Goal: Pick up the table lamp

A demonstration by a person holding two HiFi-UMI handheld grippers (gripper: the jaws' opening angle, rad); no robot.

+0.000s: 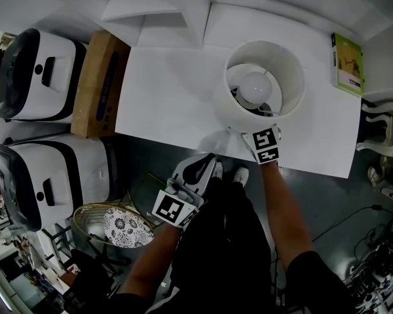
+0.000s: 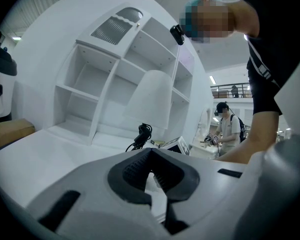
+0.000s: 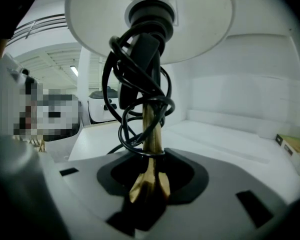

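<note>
The table lamp (image 1: 265,84) stands on the white table (image 1: 164,90) near its front edge, its white shade open to the head view with the bulb (image 1: 255,87) inside. My right gripper (image 1: 252,131) reaches under the shade. In the right gripper view its jaws (image 3: 149,181) are closed on the brass stem (image 3: 151,129) low down, with the black cord (image 3: 140,84) coiled around the stem above. My left gripper (image 1: 206,162) hangs at the table's front edge, left of the lamp, shut and holding nothing (image 2: 151,156). The shade (image 2: 150,99) shows ahead of it.
A brown cardboard box (image 1: 98,84) lies at the table's left end, a green-and-white box (image 1: 347,61) at its right end. White shelves (image 2: 115,74) stand behind the table. Two white machines (image 1: 33,77) and a wire basket (image 1: 121,226) sit on the floor at left.
</note>
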